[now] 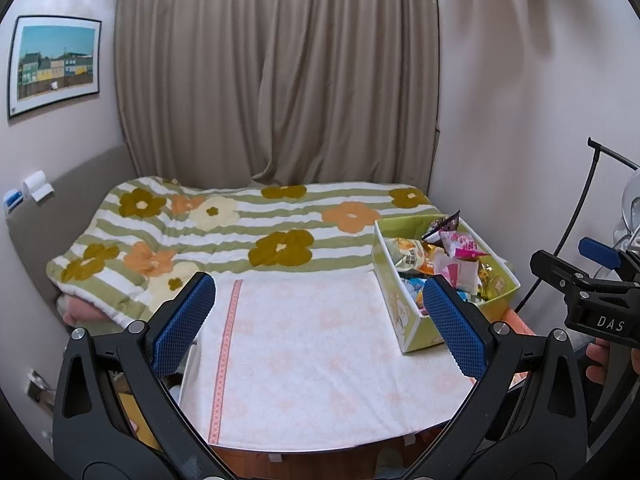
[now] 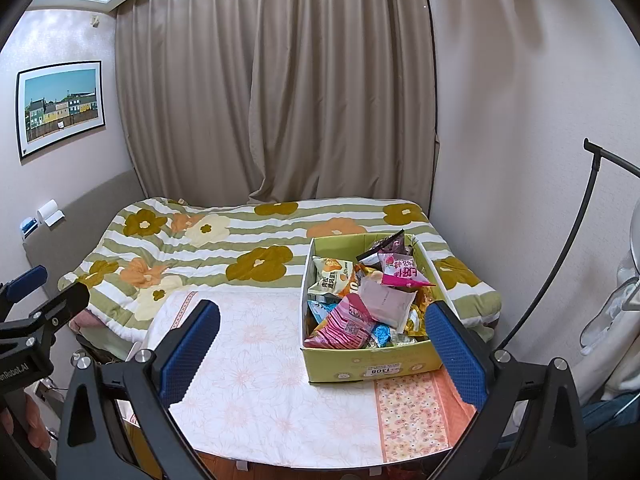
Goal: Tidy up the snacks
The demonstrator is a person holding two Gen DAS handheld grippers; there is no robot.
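A green cardboard box (image 2: 370, 368) full of mixed snack packets (image 2: 360, 304) stands on the right side of a table covered with a white floral cloth (image 2: 256, 368). The box also shows in the left wrist view (image 1: 412, 316) at the right. My left gripper (image 1: 320, 320) is open and empty above the cloth, left of the box. My right gripper (image 2: 320, 348) is open and empty, held just in front of the box. Each gripper shows at the edge of the other's view.
A bed with a green striped flower quilt (image 2: 240, 248) lies behind the table. Beige curtains (image 2: 280, 100) hang at the back. A wall stands close on the right with a black lamp stand (image 2: 560, 260). A framed picture (image 2: 60, 106) hangs left.
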